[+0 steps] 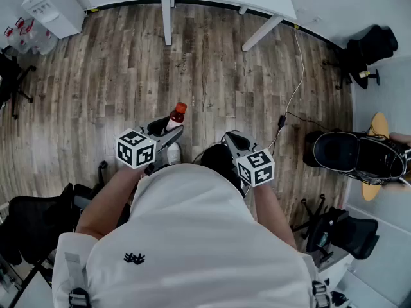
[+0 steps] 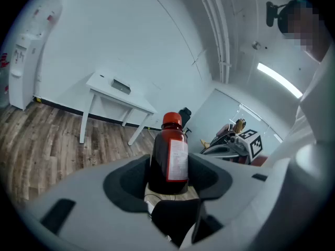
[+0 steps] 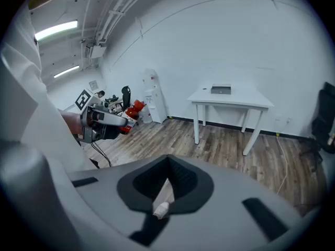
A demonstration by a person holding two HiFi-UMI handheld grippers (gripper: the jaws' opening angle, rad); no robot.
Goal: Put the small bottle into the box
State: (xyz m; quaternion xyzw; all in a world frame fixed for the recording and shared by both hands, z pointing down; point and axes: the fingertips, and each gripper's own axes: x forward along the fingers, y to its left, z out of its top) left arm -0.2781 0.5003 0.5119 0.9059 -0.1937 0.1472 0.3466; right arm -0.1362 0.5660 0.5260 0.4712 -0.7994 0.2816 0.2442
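Well, bottle (image 2: 170, 153): up in the air in front of the person, upright, with a red cap, dark liquid and a white label on its side. It is not in any box.
Left gripper (image 2: 168, 178): clenched on the bottle's lower body, one jaw on each side, with the cap and shoulder standing clear above them.
Right gripper (image 3: 166, 186): jaws drawn together with nothing in them, held just beside the left one.
Box: a flat grey one (image 3: 221, 90) lies on the white table (image 3: 246, 99) across the room. Whether that is the one meant I cannot tell.
Handling: it looks light and stiff, smooth and round. I judge it could twist or slide if the grip slackens, and the liquid may shift its weight when tipped.
Hold: the low grip on the body seems sound. Lowering the bottle in may call for the jaws to fit between the box walls.
Room: bare wood floor (image 1: 212, 69) lies open between the person and the table.
Edges: a cable (image 1: 297, 76) trails over the floor at the right and black chairs (image 1: 369, 47) stand round the sides. The table's legs and rim are what to keep off on arrival.
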